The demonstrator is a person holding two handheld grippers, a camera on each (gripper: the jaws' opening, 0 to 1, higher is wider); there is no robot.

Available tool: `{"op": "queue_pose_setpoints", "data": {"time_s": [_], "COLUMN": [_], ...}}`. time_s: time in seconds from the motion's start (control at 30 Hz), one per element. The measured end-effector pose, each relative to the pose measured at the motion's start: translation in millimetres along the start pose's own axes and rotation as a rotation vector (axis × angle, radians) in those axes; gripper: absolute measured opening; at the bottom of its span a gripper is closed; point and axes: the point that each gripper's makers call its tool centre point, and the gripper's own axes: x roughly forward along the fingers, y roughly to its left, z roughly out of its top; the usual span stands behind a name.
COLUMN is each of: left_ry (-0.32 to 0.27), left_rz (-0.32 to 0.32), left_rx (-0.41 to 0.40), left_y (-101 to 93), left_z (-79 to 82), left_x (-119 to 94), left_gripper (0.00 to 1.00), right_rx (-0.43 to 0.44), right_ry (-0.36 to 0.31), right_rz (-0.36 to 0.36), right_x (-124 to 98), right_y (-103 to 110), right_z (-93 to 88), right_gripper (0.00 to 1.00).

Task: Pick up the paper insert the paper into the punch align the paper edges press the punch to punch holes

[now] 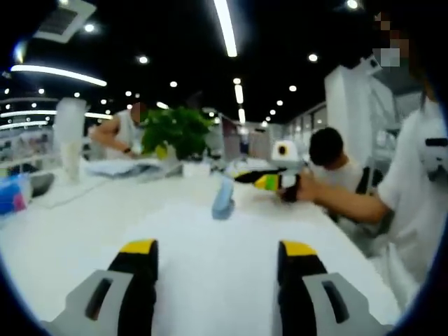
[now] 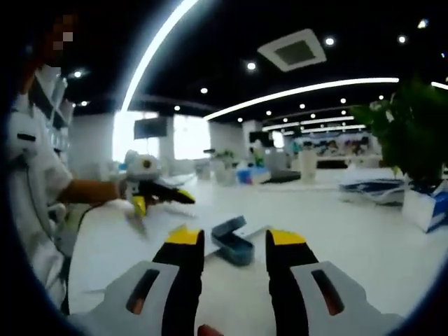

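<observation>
Stretching away under both cameras, the white tabletop [image 1: 84, 224] carries everything. On it lies the paper [image 1: 210, 259], a white sheet spread flat near the edge where the person [image 1: 420, 182] in white stands; in the right gripper view the paper [image 2: 115, 241] lies at that same edge. A potted plant [image 1: 178, 129] stands toward the far end of the tabletop, and in the right gripper view the plant [image 2: 413, 129] sits at the right beside a blue-and-white box [image 2: 427, 206]. The punch [image 1: 223, 197], small and blue, rests on the far part of the paper; in the right gripper view the punch [image 2: 233, 241] sits just beyond the jaw tips with its top raised. The left claw [image 1: 218, 246] hovers over the paper with jaws apart and nothing between them. The right claw [image 2: 227, 236] is likewise spread and empty. Each claw also appears in the other's view, held in the person's hand.
</observation>
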Motion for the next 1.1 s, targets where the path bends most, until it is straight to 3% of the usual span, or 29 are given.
{"op": "queue_pose_setpoints", "data": {"time_s": [0.27,0.6,1.1], "left_ry": [0.002,-0.004,0.048], "left_rz": [-0.048,-0.099,-0.133], "left_rx": [-0.011,-0.030,0.000], "left_y": [-11.3,-20.2,-20.1], "left_z": [12.1,22.8,20.3], "left_x": [20.1,72.9,111.5], "left_gripper": [0.68,0.66,0.62], "right_rx": [0.003,0.009,0.024], "right_ry": [-0.005,-0.004,-0.016], "right_rz": [0.003,-0.024,-0.041], "right_x": [-1.6,-3.2,-4.3], "right_y": [1.2,-2.7,-6.4], "right_z": [-0.6,-2.0,-0.5], "right_gripper": [0.38,0.38,0.35]}}
